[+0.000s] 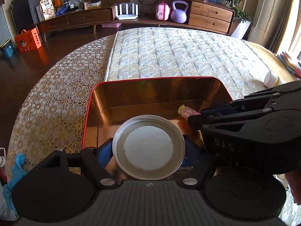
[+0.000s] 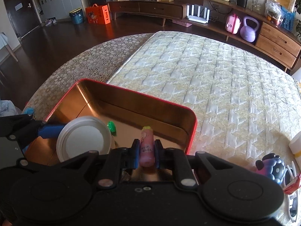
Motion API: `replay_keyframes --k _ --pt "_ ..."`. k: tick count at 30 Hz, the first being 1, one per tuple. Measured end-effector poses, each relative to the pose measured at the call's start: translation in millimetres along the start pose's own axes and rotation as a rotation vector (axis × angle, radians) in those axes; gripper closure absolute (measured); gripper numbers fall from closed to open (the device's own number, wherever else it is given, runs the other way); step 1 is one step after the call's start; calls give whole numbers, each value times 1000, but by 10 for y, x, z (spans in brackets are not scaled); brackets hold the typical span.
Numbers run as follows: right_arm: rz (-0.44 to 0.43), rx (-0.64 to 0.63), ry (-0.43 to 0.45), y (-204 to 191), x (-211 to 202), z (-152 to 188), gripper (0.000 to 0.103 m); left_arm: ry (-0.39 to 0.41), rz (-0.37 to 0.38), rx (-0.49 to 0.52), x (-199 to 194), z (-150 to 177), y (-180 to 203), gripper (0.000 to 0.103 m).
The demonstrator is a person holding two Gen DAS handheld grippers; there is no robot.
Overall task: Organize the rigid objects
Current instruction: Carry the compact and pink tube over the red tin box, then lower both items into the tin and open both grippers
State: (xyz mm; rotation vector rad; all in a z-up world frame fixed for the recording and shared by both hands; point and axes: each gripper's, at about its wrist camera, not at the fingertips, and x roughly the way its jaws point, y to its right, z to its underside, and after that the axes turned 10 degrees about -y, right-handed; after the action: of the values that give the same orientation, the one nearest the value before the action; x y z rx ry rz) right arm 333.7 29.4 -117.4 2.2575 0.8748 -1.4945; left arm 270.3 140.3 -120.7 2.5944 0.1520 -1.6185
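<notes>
A red tin with a gold inside (image 1: pixel 90 101) (image 2: pixel 191 131) stands on the bed. My left gripper (image 1: pixel 148 148) is shut on a round white lid (image 1: pixel 148 146) and holds it over the tin's near end; the lid also shows in the right wrist view (image 2: pixel 82 139). My right gripper (image 2: pixel 146 152) is shut on a small pink tube with a yellow cap (image 2: pixel 146 146) over the tin's right side; in the left wrist view the tube (image 1: pixel 187 112) pokes out of the right gripper (image 1: pixel 195 120). A small green piece (image 2: pixel 112 127) lies on the tin floor.
The tin sits by a quilted mattress pad (image 2: pixel 216 79) on a lace cover (image 1: pixel 56 101). A white cup (image 1: pixel 270 79) lies to the right. A dark toy (image 2: pixel 272 165) and white items lie at the right edge. A low wooden cabinet (image 1: pixel 208 17) stands behind.
</notes>
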Motion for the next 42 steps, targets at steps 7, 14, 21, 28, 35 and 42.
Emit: replay_keyframes --k 7,14,21,28,35,42 --pt "-16 37 34 75 -132 60 79 3 -7 20 48 -57 17 26" --pt "-92 119 77 277 -397 212 76 -5 -5 12 108 -147 36 25" --pt "-121 135 94 323 -567 302 73 -16 12 -30 89 -169 20 26" --pt "-133 150 103 315 -715 458 70 -4 18 -49 -53 -121 14 26" --pt "-138 155 119 308 -946 657 67 25 17 -32 -343 2 70 26" --pt "-140 150 155 271 -1238 842 65 55 23 -17 -669 159 181 25"
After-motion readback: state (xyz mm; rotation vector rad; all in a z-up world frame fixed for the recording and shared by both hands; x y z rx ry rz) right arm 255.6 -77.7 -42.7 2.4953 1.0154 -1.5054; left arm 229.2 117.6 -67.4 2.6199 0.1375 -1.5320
